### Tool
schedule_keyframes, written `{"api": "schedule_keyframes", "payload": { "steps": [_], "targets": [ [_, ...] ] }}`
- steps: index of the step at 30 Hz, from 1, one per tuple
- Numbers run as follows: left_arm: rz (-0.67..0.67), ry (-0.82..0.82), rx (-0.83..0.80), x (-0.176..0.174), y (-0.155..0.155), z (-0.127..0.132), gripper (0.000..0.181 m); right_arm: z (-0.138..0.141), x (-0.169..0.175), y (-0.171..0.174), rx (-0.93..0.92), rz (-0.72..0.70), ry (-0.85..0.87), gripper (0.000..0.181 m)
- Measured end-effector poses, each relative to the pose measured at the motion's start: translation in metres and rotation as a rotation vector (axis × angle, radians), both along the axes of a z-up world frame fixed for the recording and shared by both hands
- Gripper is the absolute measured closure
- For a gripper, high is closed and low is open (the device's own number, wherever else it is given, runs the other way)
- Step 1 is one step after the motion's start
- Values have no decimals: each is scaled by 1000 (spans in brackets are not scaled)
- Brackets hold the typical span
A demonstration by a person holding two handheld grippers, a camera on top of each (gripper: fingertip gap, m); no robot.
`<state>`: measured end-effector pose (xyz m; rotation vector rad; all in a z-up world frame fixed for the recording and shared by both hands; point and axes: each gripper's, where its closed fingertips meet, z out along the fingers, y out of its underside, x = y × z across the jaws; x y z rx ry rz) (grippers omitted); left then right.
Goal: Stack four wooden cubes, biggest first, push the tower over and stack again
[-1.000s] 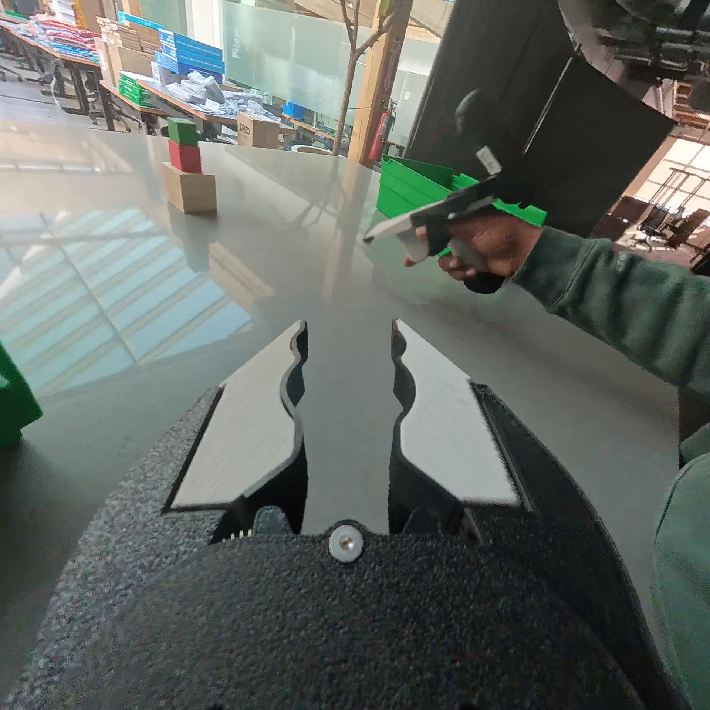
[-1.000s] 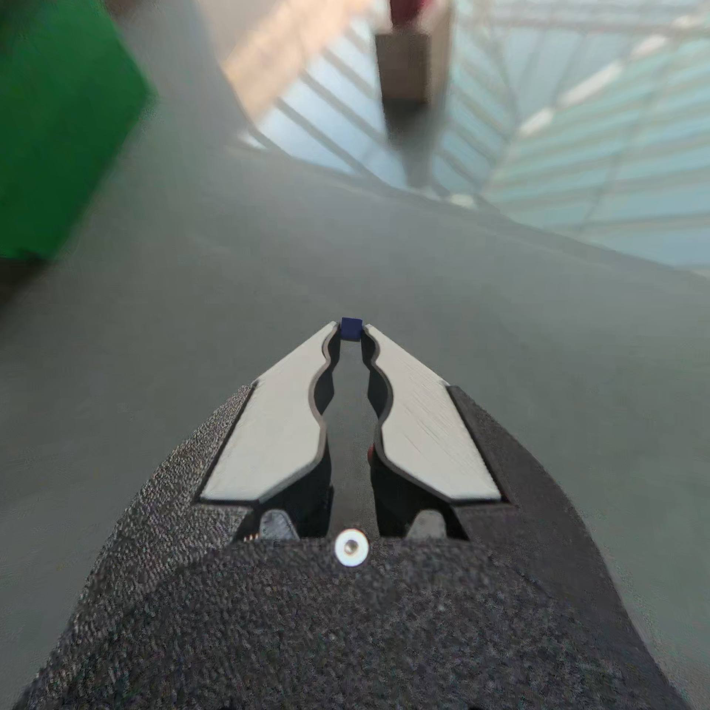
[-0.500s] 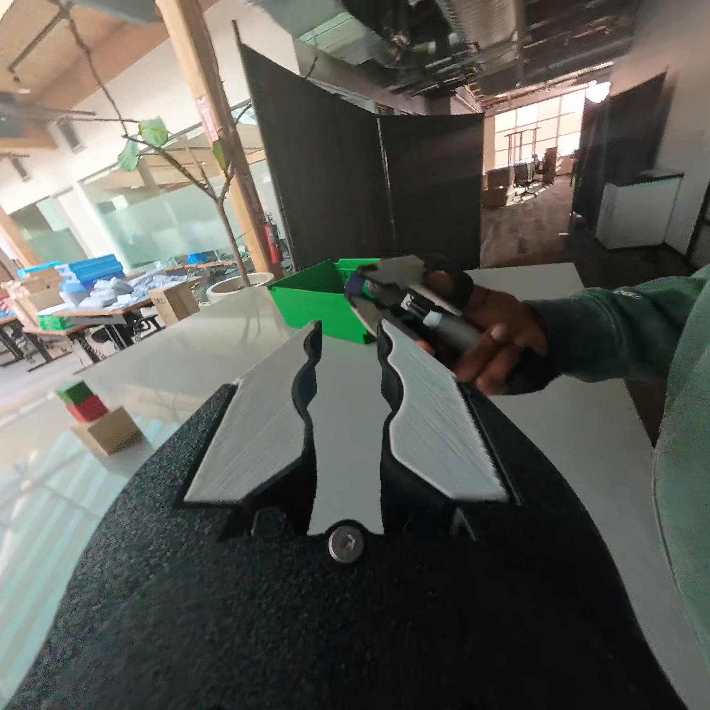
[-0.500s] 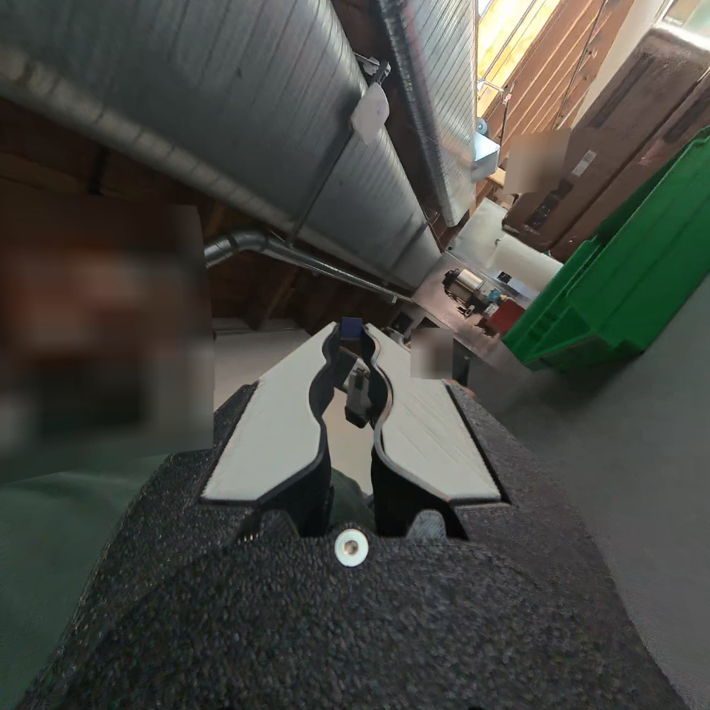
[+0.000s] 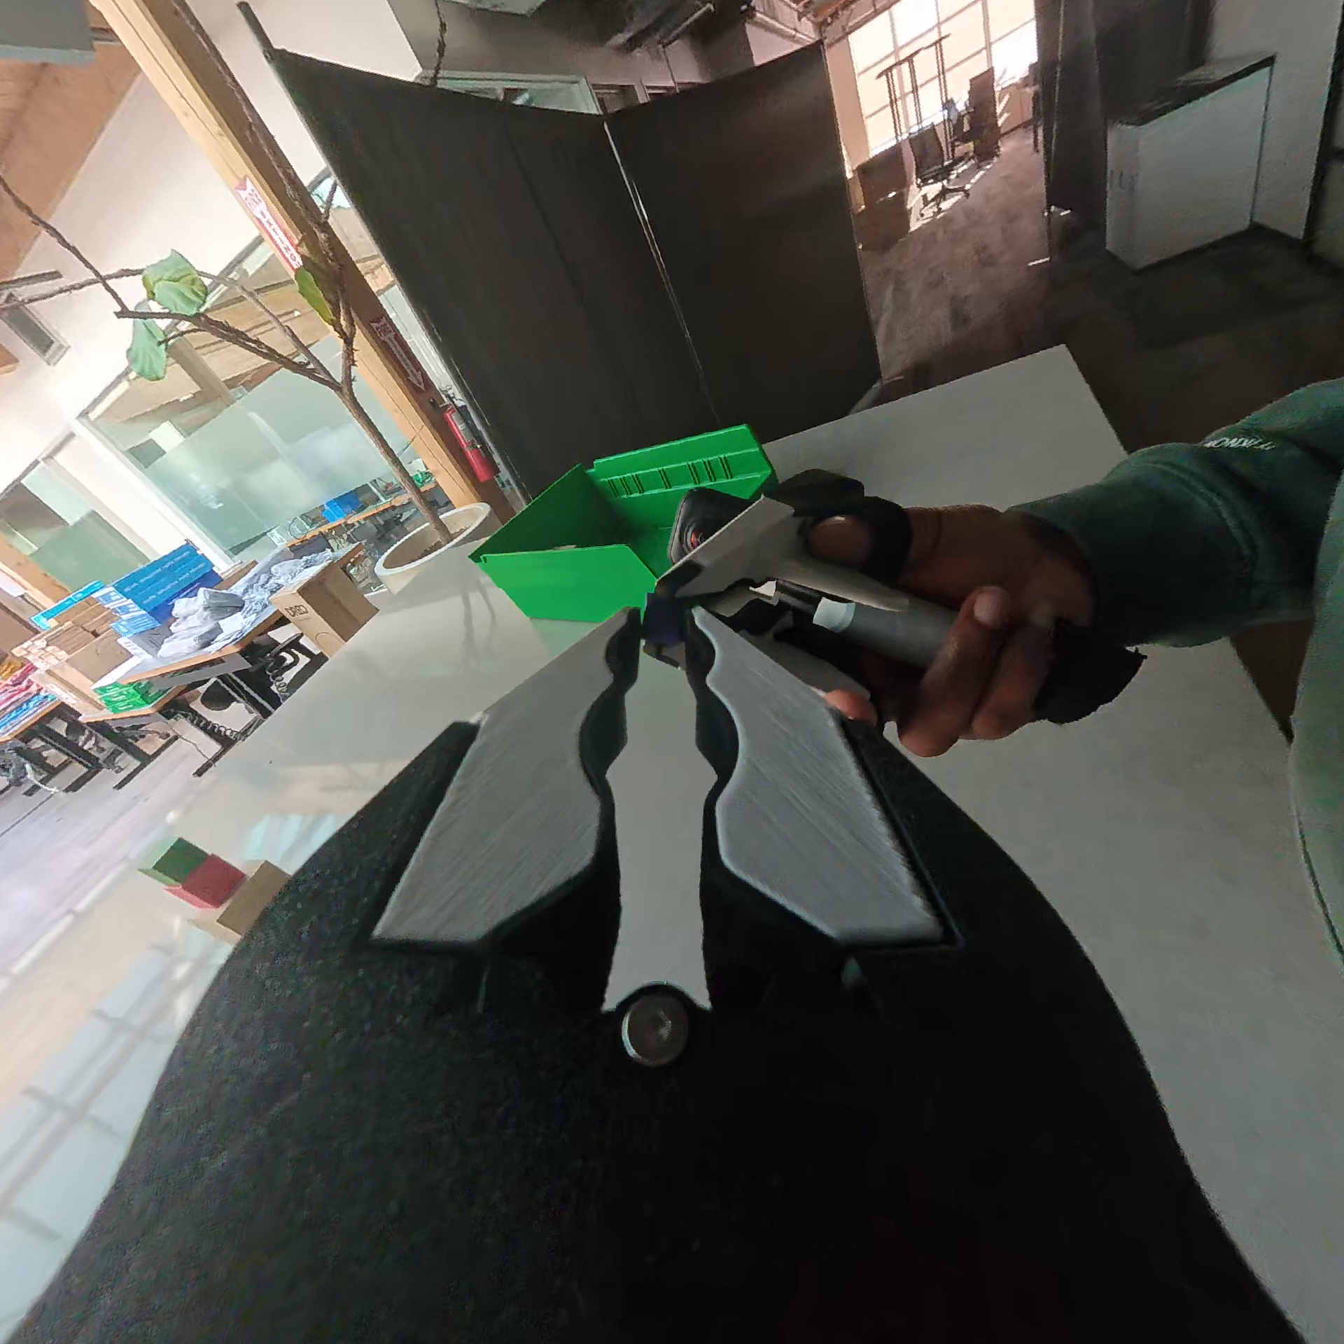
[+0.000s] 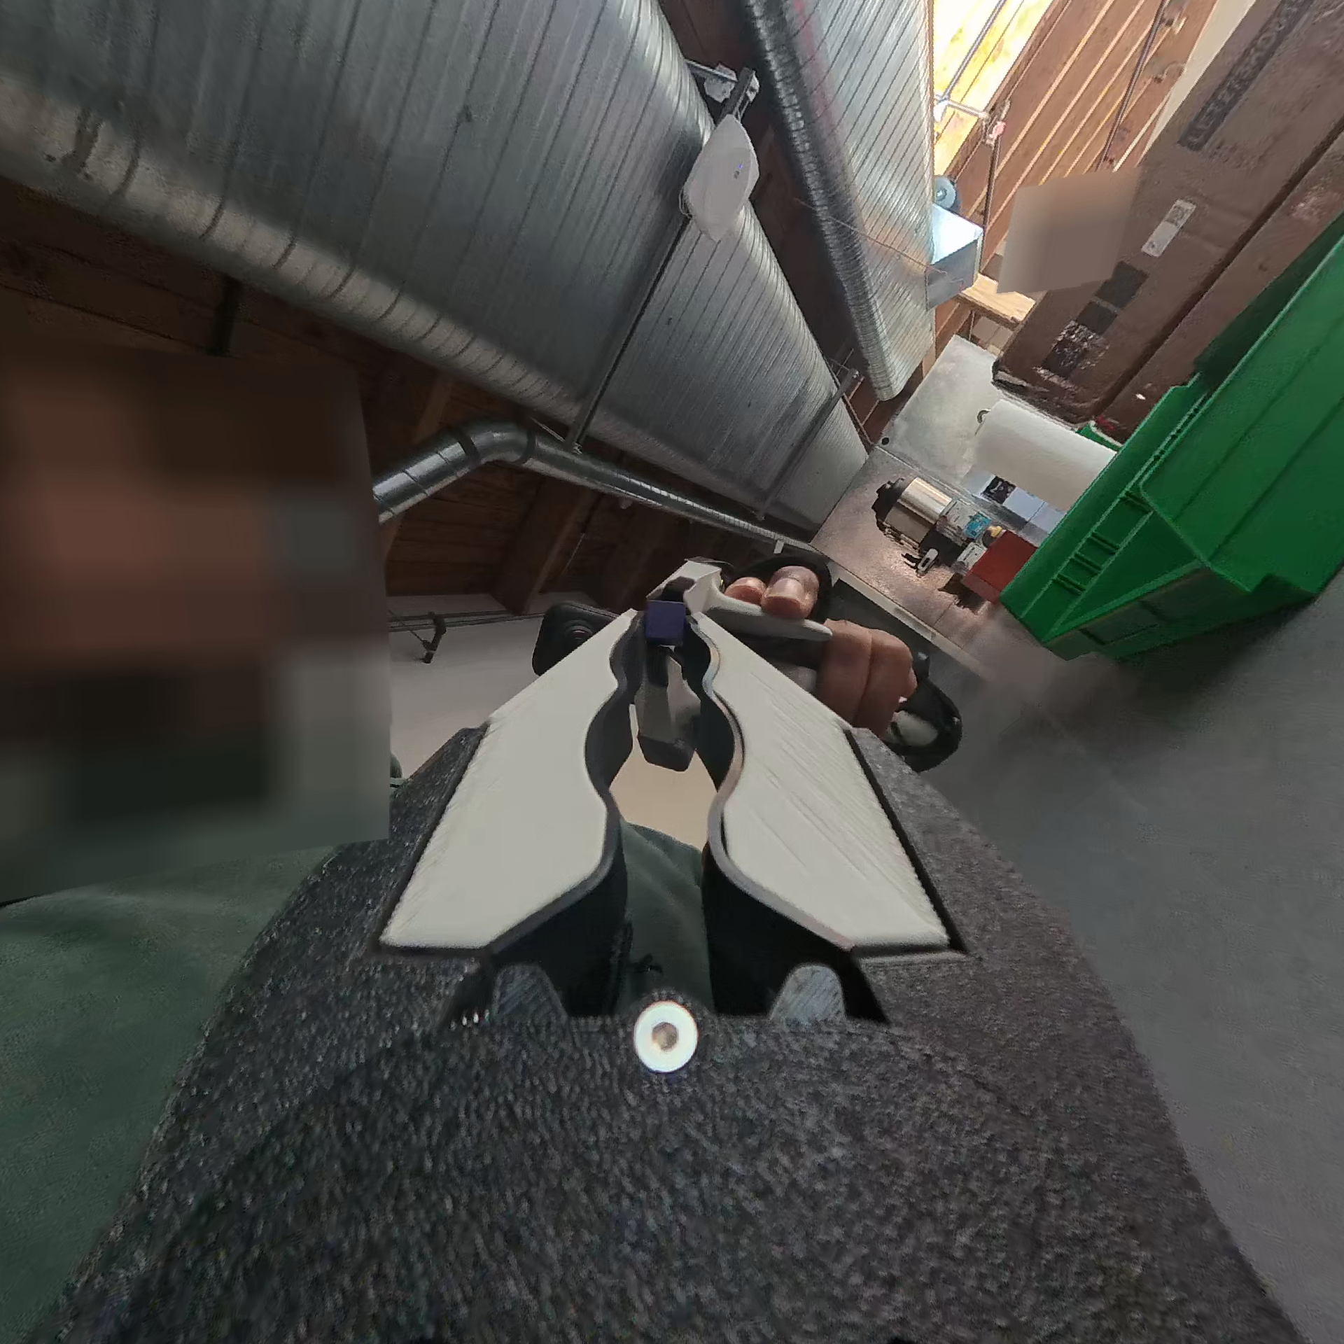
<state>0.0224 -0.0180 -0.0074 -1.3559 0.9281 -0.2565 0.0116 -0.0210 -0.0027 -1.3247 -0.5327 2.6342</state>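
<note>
Right gripper pinches a small dark-blue cube; left gripper, ridged grey fingers spread, flanks it; glossy green bin beyond.

The two grippers meet tip to tip above the table, a small cube between them. A bin sits behind; stacked blocks lie far left.

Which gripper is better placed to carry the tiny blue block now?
Right, probably: the right gripper is shut on the blue block, while the left gripper is open, its tips only straddling it.
</note>
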Motion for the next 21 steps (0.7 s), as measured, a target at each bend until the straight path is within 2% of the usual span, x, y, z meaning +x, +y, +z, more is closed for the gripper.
{"api": "schedule_keyframes", "payload": {
  "steps": [6,10,13,17,21],
  "targets": [
    [-2,37,-29,0,3,-3,172,-2,0,2,3,0,-11,171],
    [-18,44,-107,-6,9,-8,173,-11,-1,12,78,-73,-64,169],
    [-14,36,-185,-20,18,-9,173,-29,2,32,253,-233,-190,163],
    [32,63,-291,-51,39,-14,173,-65,15,59,627,-464,-468,150],
    [89,115,-379,-89,71,-15,173,-96,36,79,862,-572,-681,134]
  ]
}}
